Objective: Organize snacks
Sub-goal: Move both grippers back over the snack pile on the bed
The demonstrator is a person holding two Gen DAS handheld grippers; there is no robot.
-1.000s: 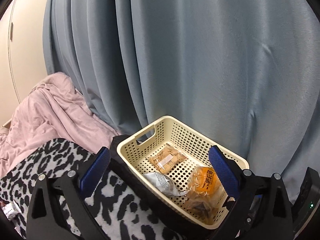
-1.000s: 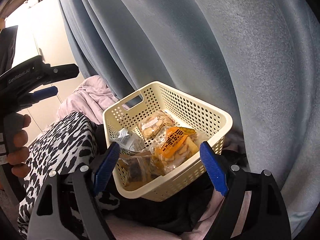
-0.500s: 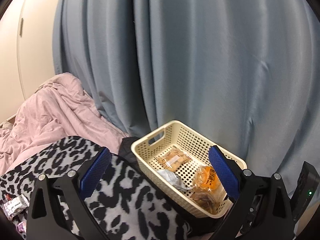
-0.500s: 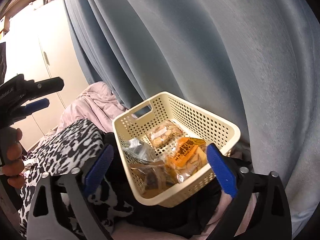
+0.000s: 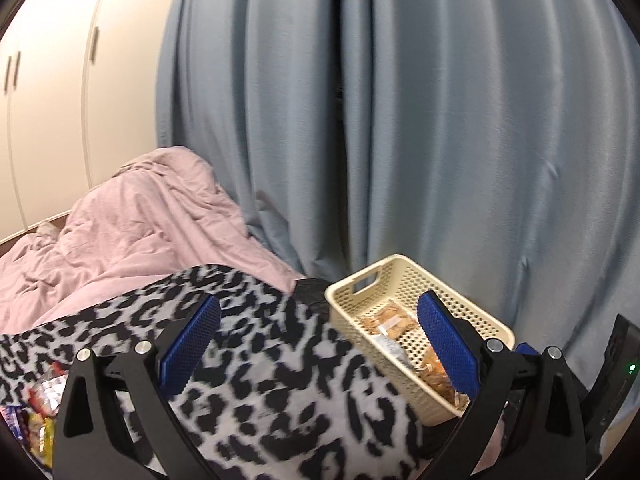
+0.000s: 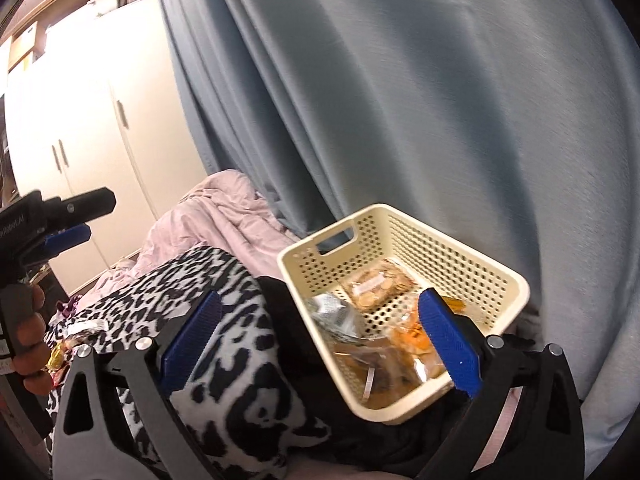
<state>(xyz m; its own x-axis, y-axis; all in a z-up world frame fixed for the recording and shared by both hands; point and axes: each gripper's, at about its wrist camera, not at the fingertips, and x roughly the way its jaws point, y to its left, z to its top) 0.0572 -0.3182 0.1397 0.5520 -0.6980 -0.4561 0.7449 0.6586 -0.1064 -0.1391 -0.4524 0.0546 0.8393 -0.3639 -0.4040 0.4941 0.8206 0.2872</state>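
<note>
Holding several packets already, the basket (image 6: 404,236) sits centre-right; loose snacks (image 5: 38,412) remain at lower left, while both grippers (image 5: 316,344) (image 6: 320,340) gape empty.

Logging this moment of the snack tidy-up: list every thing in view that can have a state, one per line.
left gripper: open, holding nothing
right gripper: open, holding nothing
basket: upright, open-topped, partly filled with snack packets
cookie packet: sealed, lying flat in the basket
loose snacks: still out on the leopard blanket
curtain: drawn shut
wardrobe doors: closed
</note>
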